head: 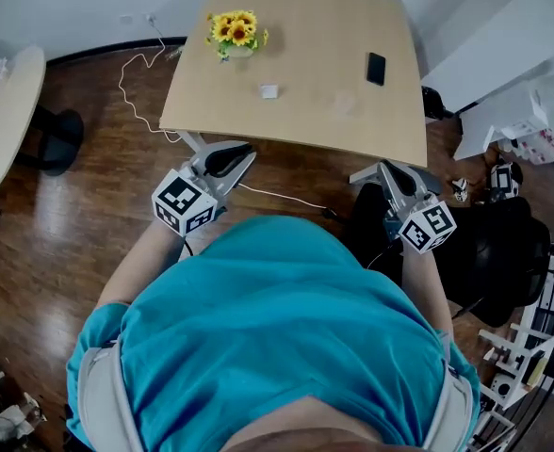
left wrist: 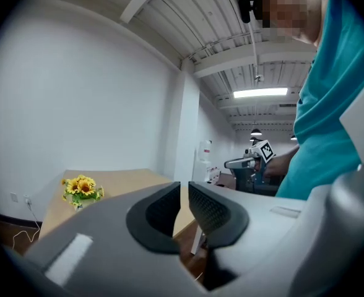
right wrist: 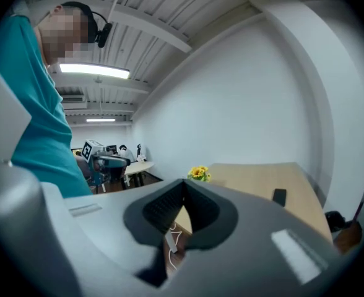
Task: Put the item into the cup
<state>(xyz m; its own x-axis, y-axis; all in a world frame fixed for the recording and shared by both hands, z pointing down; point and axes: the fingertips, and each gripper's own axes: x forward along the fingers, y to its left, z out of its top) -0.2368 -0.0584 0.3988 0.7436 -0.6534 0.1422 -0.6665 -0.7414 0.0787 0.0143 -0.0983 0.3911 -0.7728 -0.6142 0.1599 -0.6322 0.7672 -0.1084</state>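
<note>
A small white item [head: 268, 90] lies on the wooden table [head: 305, 130], with a faint clear cup [head: 343, 104] to its right. Both grippers hover before the table's near edge, short of it and well apart from the item and cup. My left gripper [head: 242, 151] points at the table from the left; in the left gripper view its jaws [left wrist: 183, 187] stand shut with only a thin slit and nothing between them. My right gripper [head: 387, 169] is at the right; its jaws [right wrist: 183, 187] meet at the tips, empty.
A pot of sunflowers [head: 234, 32] stands at the table's far left and a black phone [head: 376, 68] at its right. A white cable [head: 136, 92] trails over the wooden floor. A round table [head: 4, 111] is at left, a black chair [head: 503, 252] at right.
</note>
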